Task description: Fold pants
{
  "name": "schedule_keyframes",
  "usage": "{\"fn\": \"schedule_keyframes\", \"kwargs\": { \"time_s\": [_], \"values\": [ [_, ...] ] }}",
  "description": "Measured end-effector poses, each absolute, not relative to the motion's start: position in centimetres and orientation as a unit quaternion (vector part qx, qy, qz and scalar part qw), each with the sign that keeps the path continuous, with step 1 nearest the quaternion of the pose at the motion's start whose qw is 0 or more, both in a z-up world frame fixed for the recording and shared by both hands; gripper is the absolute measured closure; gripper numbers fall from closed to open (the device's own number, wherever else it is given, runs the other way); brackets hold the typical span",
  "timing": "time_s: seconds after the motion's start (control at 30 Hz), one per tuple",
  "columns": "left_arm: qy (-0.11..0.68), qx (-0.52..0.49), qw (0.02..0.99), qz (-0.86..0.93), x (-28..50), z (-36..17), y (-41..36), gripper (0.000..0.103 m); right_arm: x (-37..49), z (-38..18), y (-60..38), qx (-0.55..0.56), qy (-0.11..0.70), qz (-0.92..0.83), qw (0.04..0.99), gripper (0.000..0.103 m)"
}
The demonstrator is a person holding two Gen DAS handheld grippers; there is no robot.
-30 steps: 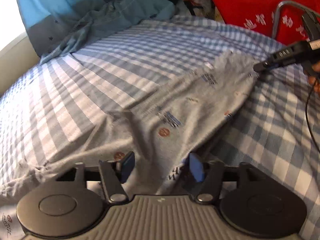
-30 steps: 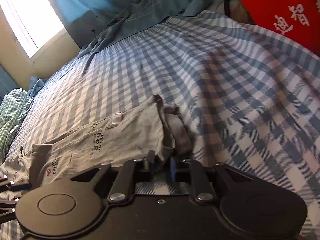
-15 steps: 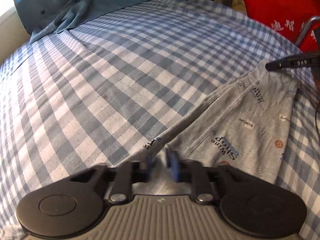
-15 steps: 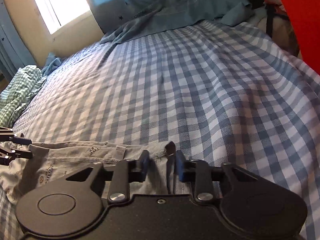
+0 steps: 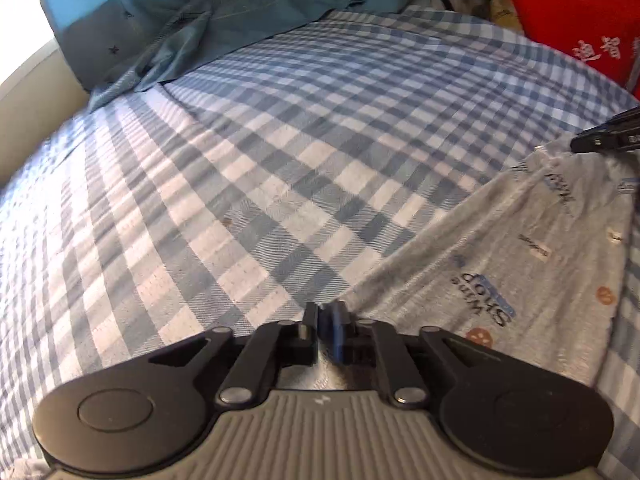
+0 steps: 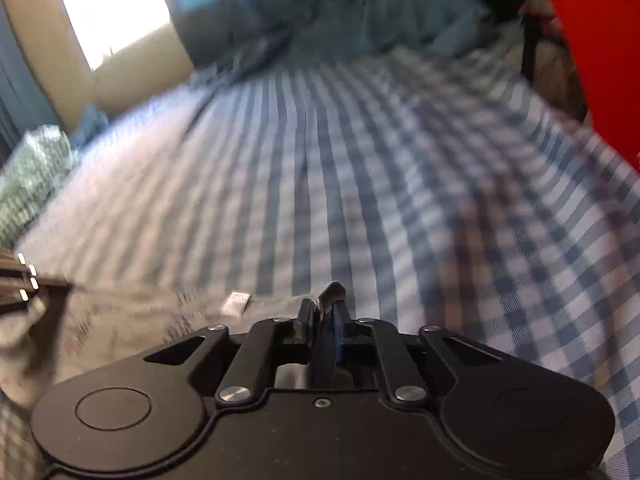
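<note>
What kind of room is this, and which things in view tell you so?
Most likely a bedroom at home. A blue-and-white checked bedsheet covers a wide soft surface that looks like a bed, a blue curtain hangs beside a bright window, and rumpled blue-grey bedding lies at the far end.

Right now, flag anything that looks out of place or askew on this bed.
Only the far end: a blue-grey cloth lies crumpled over the edge of the checked bedsheet. The grey pants lie fairly flat, pinched at each end by the left gripper and right gripper.
</note>
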State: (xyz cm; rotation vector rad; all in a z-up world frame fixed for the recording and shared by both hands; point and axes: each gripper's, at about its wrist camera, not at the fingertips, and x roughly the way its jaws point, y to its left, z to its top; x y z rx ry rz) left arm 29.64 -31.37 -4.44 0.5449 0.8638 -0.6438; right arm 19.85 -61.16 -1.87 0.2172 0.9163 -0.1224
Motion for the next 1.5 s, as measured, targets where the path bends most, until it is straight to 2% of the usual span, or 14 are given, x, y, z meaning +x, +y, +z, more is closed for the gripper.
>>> {"fn": "schedule_keyframes", "kwargs": {
  "time_s": [0.13, 0.17, 0.2, 0.3, 0.43, 0.67, 0.87, 0.97, 1.07, 1.2, 1.23, 1.33, 1.37, 1.5],
  "values": [
    [0.37, 0.206, 0.869, -0.256, 28.5, -2.9, -30.3, 0.02, 19.1, -0.5, -60.7, 0.104, 0.404, -0.092, 0.904, 0.057],
    [0.355, 0.187, 0.883, -0.243, 28.0, -2.3, -29.7, 0.009, 18.8, 0.1, -60.2, 0.1, 0.392, -0.088, 0.91, 0.054],
    [0.339, 0.172, 0.896, -0.231, 27.3, -1.6, -29.0, 0.005, 18.6, 0.6, -59.5, 0.094, 0.385, -0.075, 0.915, 0.046],
    [0.309, 0.173, 0.914, -0.196, 25.7, -0.6, -26.6, 0.002, 18.5, 1.0, -56.7, 0.089, 0.389, -0.026, 0.916, 0.021],
    [0.331, 0.202, 0.91, -0.147, 25.2, -0.9, -20.8, 0.001, 19.0, -1.3, -53.4, 0.094, 0.445, -0.009, 0.89, 0.012],
    [0.376, 0.179, 0.908, -0.032, 26.7, 0.4, -4.9, 0.001, 20.1, -0.3, -49.6, -0.004, 0.423, -0.11, 0.899, 0.011],
    [0.363, 0.153, 0.909, -0.138, 31.5, 2.9, 2.8, 0.001, 26.3, 2.3, -40.9, 0.034, 0.396, 0.055, 0.916, 0.008],
    [0.405, 0.144, 0.87, -0.242, 35.3, 1.9, 2.1, 0.003, 31.9, 1.1, -34.6, 0.12, 0.407, 0.175, 0.889, 0.014],
    [0.457, 0.135, 0.83, -0.29, 38.5, 0.2, 1.4, 0.013, 37.1, -1.1, -29.0, 0.187, 0.429, 0.243, 0.85, 0.031],
    [0.493, 0.133, 0.803, -0.308, 40.2, -1.6, 2.3, 0.015, 42.3, -3.4, -23.3, 0.221, 0.487, 0.263, 0.803, 0.067],
    [0.5, 0.137, 0.798, -0.306, 40.3, -1.9, 2.7, 0.019, 42.9, -3.5, -22.6, 0.233, 0.494, 0.266, 0.794, 0.08],
    [0.505, 0.147, 0.794, -0.305, 39.6, -2.7, 4.0, 0.037, 42.9, -3.0, -20.9, 0.214, 0.501, 0.274, 0.792, 0.101],
    [0.502, 0.145, 0.797, -0.301, 39.2, -2.7, 4.5, 0.045, 42.6, -2.7, -20.5, 0.203, 0.498, 0.275, 0.797, 0.103],
    [0.475, 0.144, 0.82, -0.284, 36.8, -2.6, 7.0, 0.042, 38.9, -0.8, -19.1, 0.159, 0.465, 0.3, 0.818, 0.103]
  ]
}}
